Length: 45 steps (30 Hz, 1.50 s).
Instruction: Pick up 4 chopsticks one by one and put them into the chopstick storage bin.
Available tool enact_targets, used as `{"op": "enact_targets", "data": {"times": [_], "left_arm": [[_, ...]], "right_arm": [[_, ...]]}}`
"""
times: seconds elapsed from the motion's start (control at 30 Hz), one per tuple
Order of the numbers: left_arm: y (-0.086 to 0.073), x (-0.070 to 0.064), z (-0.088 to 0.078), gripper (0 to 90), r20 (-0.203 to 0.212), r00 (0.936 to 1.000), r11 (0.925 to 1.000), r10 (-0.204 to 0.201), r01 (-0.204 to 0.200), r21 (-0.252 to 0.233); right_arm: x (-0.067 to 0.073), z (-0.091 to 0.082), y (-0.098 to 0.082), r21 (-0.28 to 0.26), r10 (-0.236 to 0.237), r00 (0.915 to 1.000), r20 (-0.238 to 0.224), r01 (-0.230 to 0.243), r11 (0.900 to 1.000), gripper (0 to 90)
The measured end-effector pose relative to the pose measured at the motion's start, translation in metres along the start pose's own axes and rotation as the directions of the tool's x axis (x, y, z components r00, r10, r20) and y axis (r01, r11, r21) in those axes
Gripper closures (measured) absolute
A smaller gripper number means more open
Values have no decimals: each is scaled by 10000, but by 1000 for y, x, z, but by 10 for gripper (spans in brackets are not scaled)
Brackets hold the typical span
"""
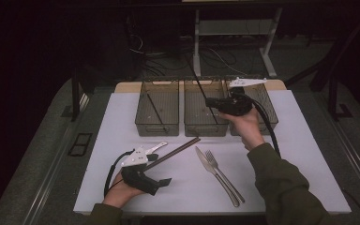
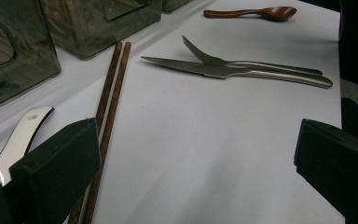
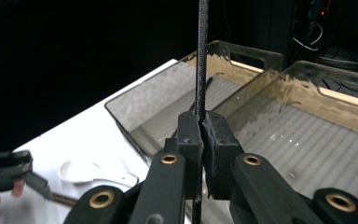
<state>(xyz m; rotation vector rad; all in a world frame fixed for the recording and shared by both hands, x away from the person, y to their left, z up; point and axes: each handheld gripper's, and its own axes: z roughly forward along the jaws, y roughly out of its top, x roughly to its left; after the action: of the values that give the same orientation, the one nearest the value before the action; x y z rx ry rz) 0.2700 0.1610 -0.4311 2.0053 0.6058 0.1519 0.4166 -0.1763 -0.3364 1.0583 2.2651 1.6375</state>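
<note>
My right gripper (image 1: 209, 101) (image 3: 200, 127) hovers over the clear bins at the back of the white mat, shut on a thin black chopstick (image 1: 197, 82) (image 3: 201, 56). The stick stands steeply between the pads, and its lower end hangs over the middle bin (image 1: 205, 129). A second black chopstick (image 1: 155, 112) lies in the left bin (image 1: 157, 127). My left gripper (image 1: 161, 169) (image 2: 196, 158) rests at the mat's front left, jaws open with nothing between them. Just beyond it lie a pair of brown chopsticks (image 1: 173, 152) (image 2: 109, 98) and a white spoon (image 2: 21, 137) (image 3: 93, 172).
A steel knife (image 1: 213, 171) (image 2: 205, 69) and fork (image 1: 225, 176) (image 2: 261, 66) lie side by side mid-mat. A brown wooden spoon (image 2: 251, 12) sits farther off in the left gripper view. The right bin (image 1: 268, 110) is behind my right hand. Dark floor surrounds the table.
</note>
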Motion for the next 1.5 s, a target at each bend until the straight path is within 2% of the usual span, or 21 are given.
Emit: {"op": "enact_targets", "data": {"times": [0.3,0.47,0.97,1.23,1.5], "left_arm": [[0,0,0,0,19,10000,10000,-13,13,-63],[1,0,0,0,44,10000,10000,-13,13,-91],[1,1,-1,0,122,9999,9996,-100,103,-268],[2,1,-1,0,162,9998,9996,-74,78,-273],[3,0,1,0,239,9997,9996,-52,59,-283]], "right_arm": [[10,34,10,-17,113,9999,66,-113,9999,856],[18,55,16,-44,-5,9999,137,6,10000,856],[40,117,29,686,-303,9990,313,281,9972,856],[44,143,23,1166,-272,9986,444,219,9929,856],[44,165,14,1861,-380,9974,609,260,9822,856]]}}
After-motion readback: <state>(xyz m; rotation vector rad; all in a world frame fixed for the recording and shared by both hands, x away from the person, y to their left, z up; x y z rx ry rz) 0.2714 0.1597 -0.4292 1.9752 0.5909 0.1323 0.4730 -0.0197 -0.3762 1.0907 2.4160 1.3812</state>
